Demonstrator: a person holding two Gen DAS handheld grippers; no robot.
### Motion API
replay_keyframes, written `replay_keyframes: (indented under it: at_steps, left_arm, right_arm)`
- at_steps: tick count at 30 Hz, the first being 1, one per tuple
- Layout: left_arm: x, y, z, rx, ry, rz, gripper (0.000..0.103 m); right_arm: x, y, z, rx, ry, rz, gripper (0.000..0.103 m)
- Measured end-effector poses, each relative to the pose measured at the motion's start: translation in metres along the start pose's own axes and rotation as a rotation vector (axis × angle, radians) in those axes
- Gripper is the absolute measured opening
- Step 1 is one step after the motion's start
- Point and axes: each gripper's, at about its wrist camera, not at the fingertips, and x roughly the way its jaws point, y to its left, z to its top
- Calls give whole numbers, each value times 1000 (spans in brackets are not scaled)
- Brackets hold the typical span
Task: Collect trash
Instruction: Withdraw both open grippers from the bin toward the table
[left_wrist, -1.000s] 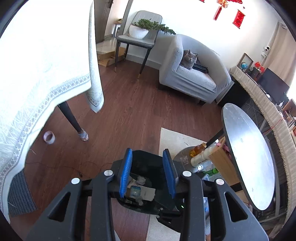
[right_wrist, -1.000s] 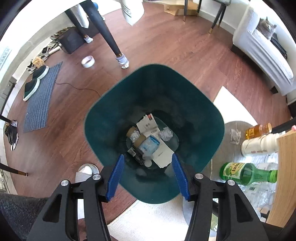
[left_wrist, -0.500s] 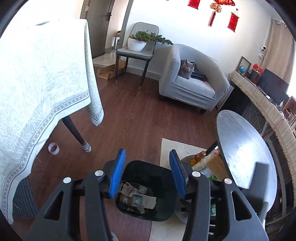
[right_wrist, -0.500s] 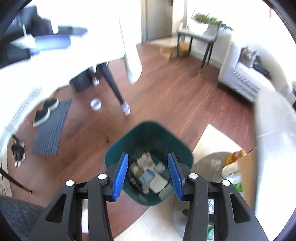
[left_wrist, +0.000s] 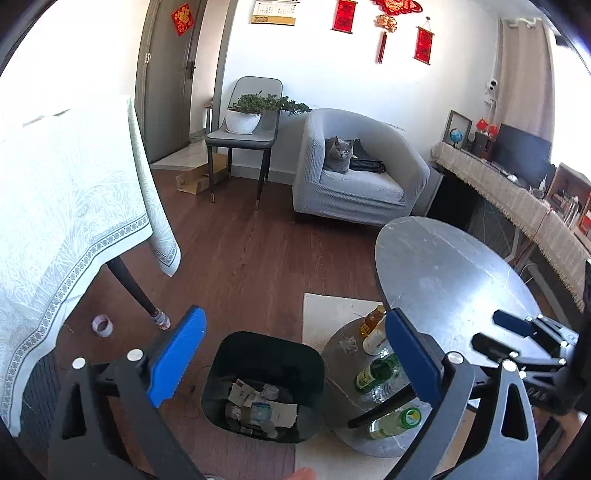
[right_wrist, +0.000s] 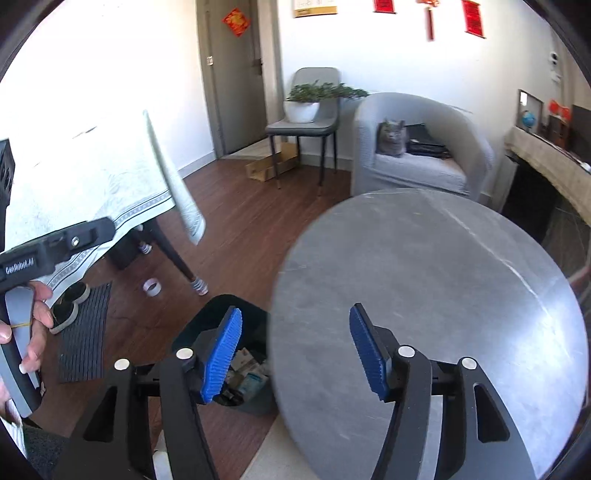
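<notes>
A dark teal trash bin (left_wrist: 266, 338) stands on the wood floor and holds paper scraps and wrappers (left_wrist: 258, 406). My left gripper (left_wrist: 295, 358) hovers above and in front of it. Its jaws are opening wide, with nothing between the blue pads (left_wrist: 177, 354). My right gripper (right_wrist: 295, 354) is raised over the edge of the round grey table (right_wrist: 424, 295), its jaws also opening and empty. In the right wrist view the bin (right_wrist: 207, 321) shows partly, below the left pad. The right gripper (left_wrist: 496, 330) also appears at the right edge of the left wrist view.
Several bottles (left_wrist: 373, 369) stand on the low shelf (left_wrist: 340, 365) under the round table. A cloth-covered table (left_wrist: 55, 221) fills the left. A tape roll (left_wrist: 102, 325) lies by its leg. A cat (left_wrist: 338, 153) sits in a grey armchair beside a chair with a plant (left_wrist: 243, 118). A hand (right_wrist: 37, 314) grips the left tool.
Both grippers rose and drew back from the bin, which now looks smaller. The right view swung up from inside the bin to over the round table. Both pairs of jaws widened.
</notes>
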Motion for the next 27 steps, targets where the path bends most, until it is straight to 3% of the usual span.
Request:
replay_keyframes:
  at_steps: [3,4,7,10,21,27]
  left_arm:
    - [-6,-15,-13,60,-13,43,99]
    - [-7,-17,-19,69,-8,52,99]
    - [-4,-25,-41,77,30,34,99]
    - [5,-37,-55,111,57,63,99]
    - [9,-60,-61,100,-9,48,99]
    - [15,-63,-63,101,11,54,100]
  right_arm:
    - [-16,-25,-9,11,-7,-32,72]
    - [-21,-34,-12,20,-11,-36,78]
    - [-31,-53,-20,32,-15,-41,86]
    - [-40,-67,-27,44,-35,-8,90]
    - [-41,-87,-52,-16,32,-19,93]
    - [-43,-86,-51,-17,15,17,93]
